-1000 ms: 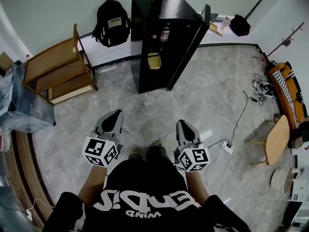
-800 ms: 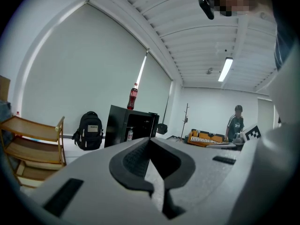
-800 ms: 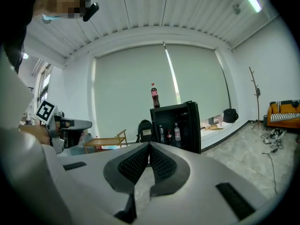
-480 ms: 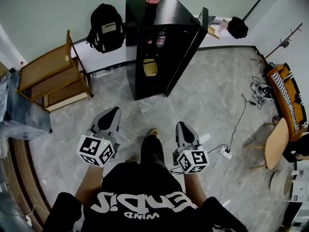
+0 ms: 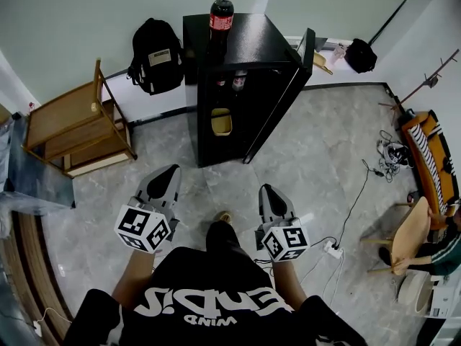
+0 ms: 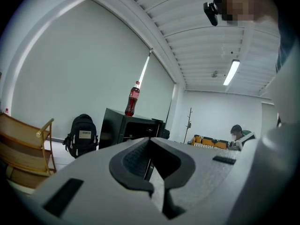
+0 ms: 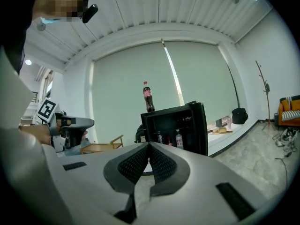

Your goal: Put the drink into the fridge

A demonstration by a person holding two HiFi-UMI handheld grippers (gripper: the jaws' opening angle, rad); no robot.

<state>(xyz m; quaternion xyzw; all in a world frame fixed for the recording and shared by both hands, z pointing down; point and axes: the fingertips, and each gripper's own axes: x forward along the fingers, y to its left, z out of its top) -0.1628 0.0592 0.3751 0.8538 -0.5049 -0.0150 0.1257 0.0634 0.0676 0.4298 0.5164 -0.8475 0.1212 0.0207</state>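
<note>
A cola bottle (image 5: 221, 16) with a red cap stands upright on top of the black fridge (image 5: 252, 45), near its left front corner. The fridge door (image 5: 284, 96) hangs open to the right. Inside are two small bottles (image 5: 236, 83) and a yellow container (image 5: 221, 122). My left gripper (image 5: 170, 173) and right gripper (image 5: 267, 192) are held low in front of the person's body, well short of the fridge. Both are shut with nothing between the jaws. The bottle (image 6: 133, 99) shows far ahead above the left gripper (image 6: 149, 140). The right gripper (image 7: 149, 146) also sees the bottle (image 7: 148, 97).
A black backpack (image 5: 155, 52) leans on the wall left of the fridge. A wooden rack (image 5: 72, 125) stands further left. A power strip with cables (image 5: 333, 249) lies on the floor at right, near a wooden chair (image 5: 412, 225) and a seated person (image 5: 441, 245).
The person has stepped toward the fridge, which now sits lower and nearer in the head view, with the whole bottle showing. Both grippers stay shut and low. A seated person has come into view at right.
</note>
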